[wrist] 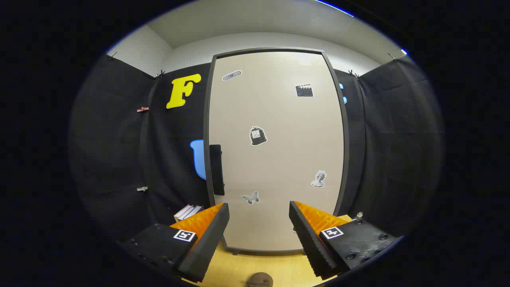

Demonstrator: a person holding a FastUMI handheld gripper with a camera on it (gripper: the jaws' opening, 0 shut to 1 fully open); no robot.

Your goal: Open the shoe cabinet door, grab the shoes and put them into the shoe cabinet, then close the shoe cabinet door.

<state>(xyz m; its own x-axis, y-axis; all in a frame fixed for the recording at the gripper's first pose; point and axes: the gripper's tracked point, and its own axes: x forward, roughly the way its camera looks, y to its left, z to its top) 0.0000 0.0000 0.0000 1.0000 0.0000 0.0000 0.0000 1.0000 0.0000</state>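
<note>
the shoe cabinet [275, 151] is seen standing upright on a light wooden floor [287, 269], directly ahead of the gripper [259, 223], with its pale door [279, 119] shut flush in a dark frame. a black handle [216, 169] is fixed vertically at the door's left edge. several stickers are noted on the door face, among them a butterfly [251, 197] just beyond the left finger and a bust figure [318, 179] above the right finger. the jaws are held wide apart with nothing between them, and no contact with the door is observed. a small stack of books [187, 211] lies behind the left finger, beside the cabinet's base. a rounded brown object [259, 280], partly cut off, is recorded on the floor between the fingers; whether it is the shoes cannot be told.
</note>
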